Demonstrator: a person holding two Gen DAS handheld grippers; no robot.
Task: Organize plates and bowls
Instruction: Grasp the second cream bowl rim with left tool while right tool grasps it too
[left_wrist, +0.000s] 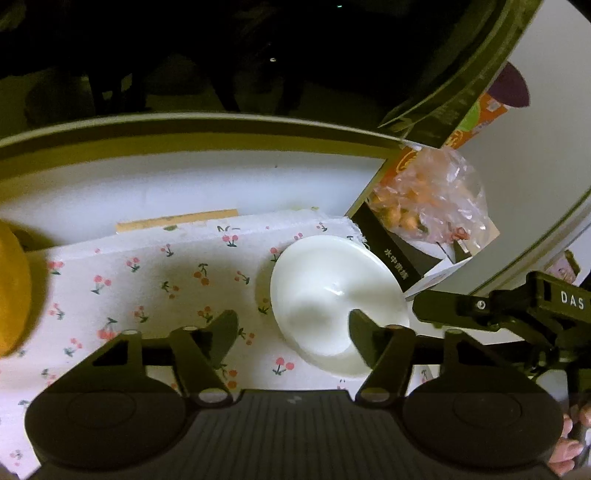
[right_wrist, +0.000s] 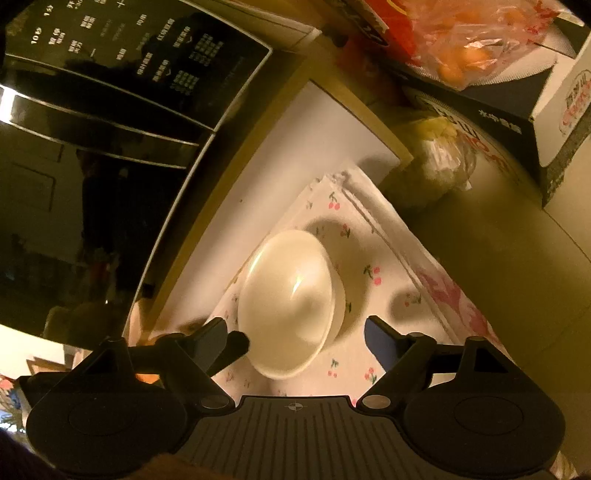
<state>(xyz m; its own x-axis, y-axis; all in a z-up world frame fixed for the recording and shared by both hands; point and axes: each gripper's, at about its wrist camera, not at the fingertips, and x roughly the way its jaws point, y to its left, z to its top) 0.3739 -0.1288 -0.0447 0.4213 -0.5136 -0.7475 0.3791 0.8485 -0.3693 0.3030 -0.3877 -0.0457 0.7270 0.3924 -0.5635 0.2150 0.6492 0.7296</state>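
Note:
A white bowl (left_wrist: 332, 295) stands upright on a white cloth printed with cherries (left_wrist: 147, 273). My left gripper (left_wrist: 292, 326) is open and straddles the bowl's near-left rim. One fingertip hangs over the inside of the bowl, the other over the cloth, and neither pad presses on it. My right gripper (left_wrist: 480, 310) comes in from the right with a fingertip at the bowl's right rim. In the right wrist view the bowl (right_wrist: 291, 295) lies just ahead between the open right gripper (right_wrist: 295, 332). A finger of the left gripper (right_wrist: 236, 341) shows at the bowl's left edge.
A black-fronted microwave (right_wrist: 110, 110) stands to the left of the cloth. A dark box (left_wrist: 388, 254) carrying a plastic bag of orange items (left_wrist: 424, 206) lies just behind the bowl, with a white carton (right_wrist: 561, 92) beside it. A yellow rounded object (left_wrist: 11, 288) sits at the cloth's left end.

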